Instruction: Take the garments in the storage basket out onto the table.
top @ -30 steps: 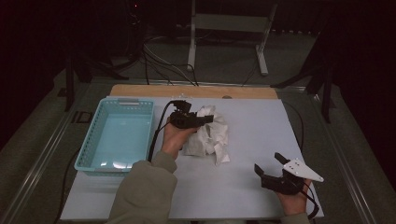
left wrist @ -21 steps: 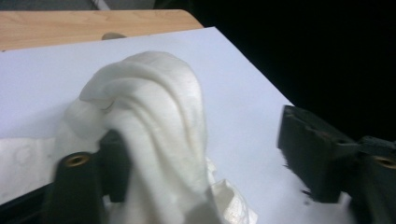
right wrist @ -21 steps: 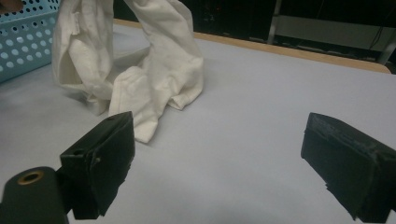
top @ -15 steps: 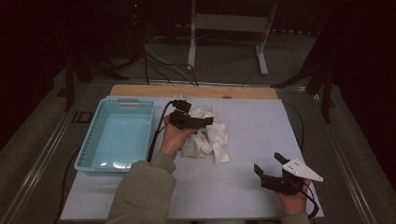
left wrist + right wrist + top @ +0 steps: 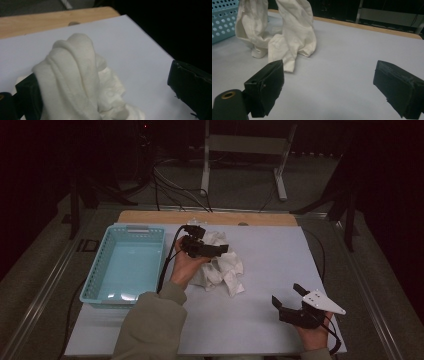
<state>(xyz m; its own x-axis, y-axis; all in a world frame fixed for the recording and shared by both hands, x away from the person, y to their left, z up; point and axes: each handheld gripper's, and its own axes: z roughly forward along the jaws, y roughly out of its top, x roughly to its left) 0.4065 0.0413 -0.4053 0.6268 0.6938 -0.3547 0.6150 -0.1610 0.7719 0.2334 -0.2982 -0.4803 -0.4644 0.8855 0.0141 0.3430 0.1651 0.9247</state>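
Cloth (image 5: 222, 267), white and crumpled, lies on the worktop (image 5: 270, 255) directly under the left claw (image 5: 220, 250), one fold draped against its near jaw. That claw's jaws have just been opening and now stand wide, gripping nothing. Beyond its other side sits a turquoise basket (image 5: 100, 280). The right claw (image 5: 290, 296) rests well apart from the cloth, jaws spread and empty.

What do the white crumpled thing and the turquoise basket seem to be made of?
White cloth: probably soft woven cotton with a matte finish; it bunches in limp folds and shows a fine weave in the left gripper view. Turquoise basket: likely moulded plastic, slightly glossy; its walls carry regular rows of small holes.
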